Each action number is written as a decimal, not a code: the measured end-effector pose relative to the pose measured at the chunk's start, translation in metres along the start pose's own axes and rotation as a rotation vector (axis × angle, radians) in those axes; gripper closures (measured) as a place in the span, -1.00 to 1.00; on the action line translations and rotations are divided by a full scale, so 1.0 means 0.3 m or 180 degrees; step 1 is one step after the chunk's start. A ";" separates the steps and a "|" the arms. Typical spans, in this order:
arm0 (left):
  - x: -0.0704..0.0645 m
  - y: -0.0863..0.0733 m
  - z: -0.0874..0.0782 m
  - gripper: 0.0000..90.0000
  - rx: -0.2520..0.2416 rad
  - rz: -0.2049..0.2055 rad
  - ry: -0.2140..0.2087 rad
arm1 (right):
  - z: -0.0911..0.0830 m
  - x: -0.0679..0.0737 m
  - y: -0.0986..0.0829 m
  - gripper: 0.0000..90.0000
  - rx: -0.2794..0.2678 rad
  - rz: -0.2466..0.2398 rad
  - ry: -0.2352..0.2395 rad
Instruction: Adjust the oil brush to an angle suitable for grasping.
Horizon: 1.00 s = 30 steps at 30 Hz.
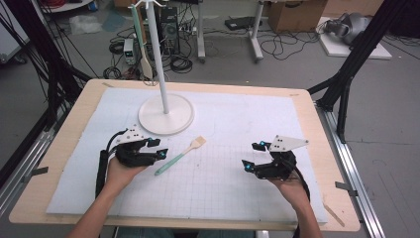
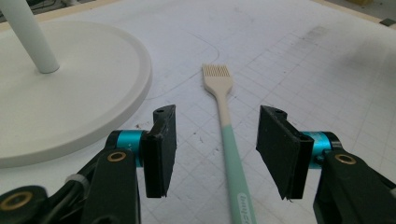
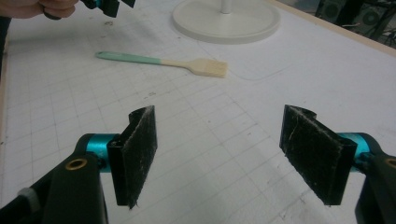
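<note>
Left gripper [image 2: 212, 149], jaws released, straddles brush handle [image 2: 233, 154]; approach step, probably. Next: lower, clench. Right gripper [image 3: 219, 154] released, idle.

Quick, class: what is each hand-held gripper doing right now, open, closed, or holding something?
Left hand-held gripper: open, jaws either side of the pastry brush handle, not closed on it.
Right hand-held gripper: open, holding nothing.
</note>
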<state>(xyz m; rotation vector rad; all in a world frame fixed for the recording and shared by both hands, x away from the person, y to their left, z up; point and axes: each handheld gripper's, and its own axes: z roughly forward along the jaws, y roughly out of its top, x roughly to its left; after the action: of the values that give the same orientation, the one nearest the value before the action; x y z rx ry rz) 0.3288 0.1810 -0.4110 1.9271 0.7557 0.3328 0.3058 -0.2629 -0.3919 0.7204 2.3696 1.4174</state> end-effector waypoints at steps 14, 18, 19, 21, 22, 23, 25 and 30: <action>-0.031 -0.039 0.050 0.23 0.0256 0.0047 0.0062 | 0.000 0.001 -0.001 -0.40 0.0003 -0.0007 -0.0004; -0.037 -0.046 0.063 0.27 0.0332 0.0046 0.0091 | 0.000 0.000 -0.001 -0.40 0.0003 -0.0015 -0.0005; -0.040 -0.051 0.065 0.28 0.0333 0.0043 0.0090 | -0.001 0.000 -0.001 -0.40 -0.0001 -0.0015 -0.0010; -0.045 -0.060 0.072 0.31 0.0393 0.0073 0.0101 | -0.001 0.000 -0.001 -0.40 -0.0003 -0.0021 -0.0010; -0.047 -0.064 0.074 0.31 0.0411 0.0067 0.0105 | -0.001 0.000 -0.001 -0.40 -0.0003 -0.0021 -0.0008; -0.048 -0.069 0.079 0.32 0.0446 0.0077 0.0103 | -0.001 0.000 -0.001 -0.40 -0.0004 -0.0022 -0.0009; -0.050 -0.076 0.085 0.32 0.0476 0.0070 0.0102 | -0.001 0.001 -0.001 -0.40 -0.0003 -0.0021 -0.0006; -0.053 -0.082 0.101 0.33 0.0543 0.0063 0.0125 | 0.000 0.002 0.000 -0.40 -0.0003 -0.0009 -0.0009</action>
<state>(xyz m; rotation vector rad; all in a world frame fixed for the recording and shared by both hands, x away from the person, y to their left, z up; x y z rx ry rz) 0.3238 0.1569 -0.4452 2.0945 0.8133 0.3279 0.3053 -0.2627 -0.3920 0.7178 2.3668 1.4154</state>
